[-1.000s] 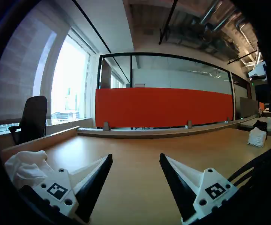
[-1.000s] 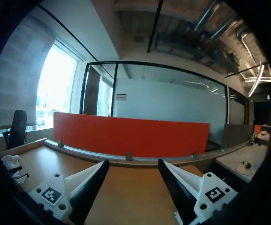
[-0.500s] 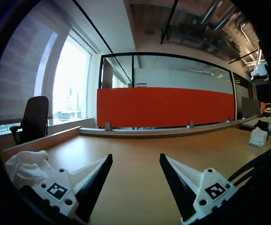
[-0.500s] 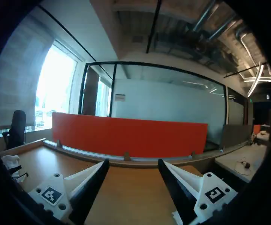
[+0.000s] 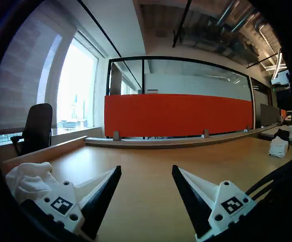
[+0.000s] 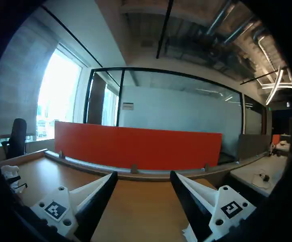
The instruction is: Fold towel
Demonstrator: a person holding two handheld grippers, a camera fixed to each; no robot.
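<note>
A crumpled white towel (image 5: 26,181) lies on the wooden table (image 5: 154,161) at the lower left of the left gripper view, just left of my left gripper (image 5: 146,171), which is open and holds nothing. A folded white towel (image 5: 278,147) sits far right on the table. My right gripper (image 6: 143,175) is open over the table (image 6: 141,209), nothing between its fingers. A white cloth (image 6: 9,172) shows at the far left of the right gripper view, and a white cloth edge (image 6: 185,234) peeks out under the right finger.
An orange divider panel (image 5: 178,115) runs along the table's back edge. A black office chair (image 5: 34,129) stands at the left by the window. A dark object (image 5: 282,134) lies behind the folded towel. Another desk (image 6: 261,173) stands to the right.
The right gripper view has tilted slightly, so the divider sits a little lower left. The left gripper has barely moved. Both grippers stay open.
</note>
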